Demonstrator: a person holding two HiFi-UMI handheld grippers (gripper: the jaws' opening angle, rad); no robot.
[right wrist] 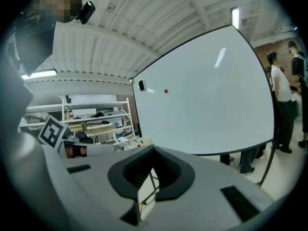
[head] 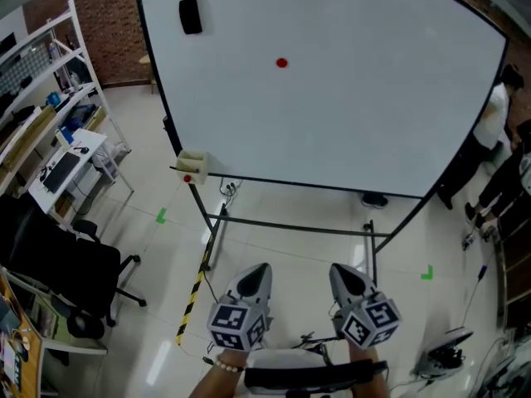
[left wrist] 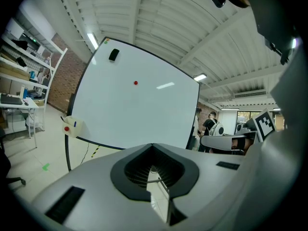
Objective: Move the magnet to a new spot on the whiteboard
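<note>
Lighting: bright, even, indoor, from overhead.

Head view: whiteboard [head: 332,98] is evenly lit with no glare. The glossy floor [head: 149,247] carries a pale reflected streak at 7 o'clock. Barrel distortion is strong and the board's edges bow outward.

Left gripper view: one strip light [left wrist: 93,40] at 10 o'clock, a second at 2 o'clock, and a faint streak mirrored on the board. Black circular vignette all round.

Right gripper view: lamp [right wrist: 235,17] at 1 o'clock is blown out and its streak repeats on the board. Close foreground is soft, far room sharper.

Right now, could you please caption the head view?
Shut left tongs and shut right tongs face a whiteboard bearing a red magnet.
</note>
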